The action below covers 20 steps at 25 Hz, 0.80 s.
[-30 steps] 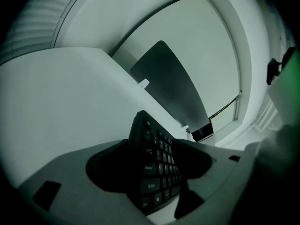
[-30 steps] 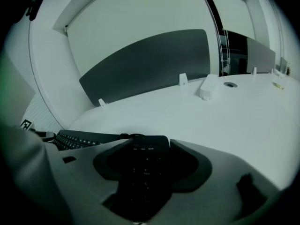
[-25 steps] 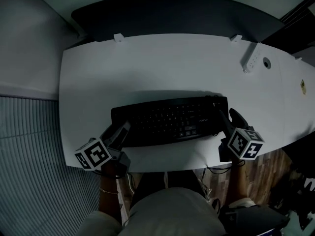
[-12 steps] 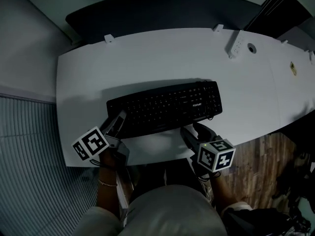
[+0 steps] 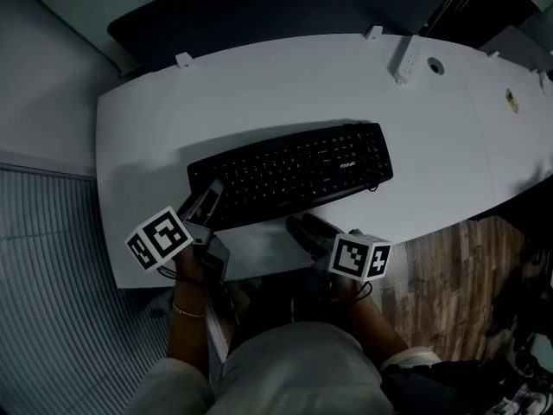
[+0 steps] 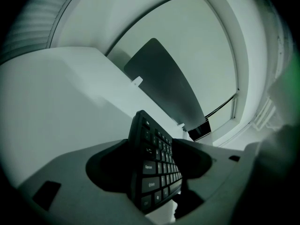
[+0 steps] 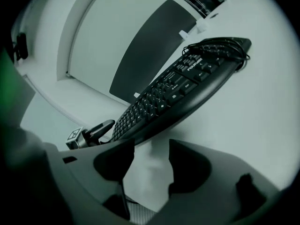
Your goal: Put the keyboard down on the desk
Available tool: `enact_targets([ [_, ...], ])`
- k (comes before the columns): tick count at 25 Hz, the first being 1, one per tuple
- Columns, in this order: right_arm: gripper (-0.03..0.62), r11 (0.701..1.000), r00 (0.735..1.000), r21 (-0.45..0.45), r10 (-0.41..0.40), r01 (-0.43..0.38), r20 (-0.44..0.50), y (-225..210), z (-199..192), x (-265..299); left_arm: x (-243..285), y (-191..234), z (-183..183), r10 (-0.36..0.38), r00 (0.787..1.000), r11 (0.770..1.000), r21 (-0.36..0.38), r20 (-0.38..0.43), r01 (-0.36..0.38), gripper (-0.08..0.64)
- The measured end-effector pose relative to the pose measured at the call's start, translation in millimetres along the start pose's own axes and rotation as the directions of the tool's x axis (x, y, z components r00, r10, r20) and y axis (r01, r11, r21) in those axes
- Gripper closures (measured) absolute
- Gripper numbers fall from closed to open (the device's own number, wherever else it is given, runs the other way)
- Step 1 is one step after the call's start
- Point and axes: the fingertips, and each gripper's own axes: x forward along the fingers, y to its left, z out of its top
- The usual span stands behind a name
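Note:
The black keyboard lies across the middle of the white desk. My left gripper is at its front left corner, and in the left gripper view that end of the keyboard sits between the two pads of the left gripper, one under it and one on the keys. My right gripper hovers just off the keyboard's front edge near the middle. In the right gripper view the right gripper is open with only bare desk between its fingers, and the keyboard stretches away ahead.
A white power strip and a round cable hole are at the desk's back right. A dark panel stands behind the desk. The keyboard's cable is bundled at its right end. Wooden floor shows at the right.
My right gripper has left the keyboard's right end and swung leftwards along its front edge to the middle. The left gripper and the keyboard have stayed put.

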Motion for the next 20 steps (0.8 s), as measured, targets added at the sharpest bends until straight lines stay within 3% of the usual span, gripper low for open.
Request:
enact_targets([
  [8,0.355,0.990,0.997,0.115,0.074,-0.078,0.037,6,7,18,5,7,-4,0.013,1.000,1.000,-0.015,-0.007,-0.014,0.259],
  [11,0.425,0.988,0.997,0.134,0.069,-0.073,0.030,5,8,21,6,10,-4,0.026,1.000,0.999,-0.019,-0.007,-0.026,0.259],
  [20,0.431,0.971,0.993,0.211,0.107,-0.116,0.051,5,11,30,14,16,3,0.057,0.998,0.998,-0.009,-0.002,-0.057,0.262],
])
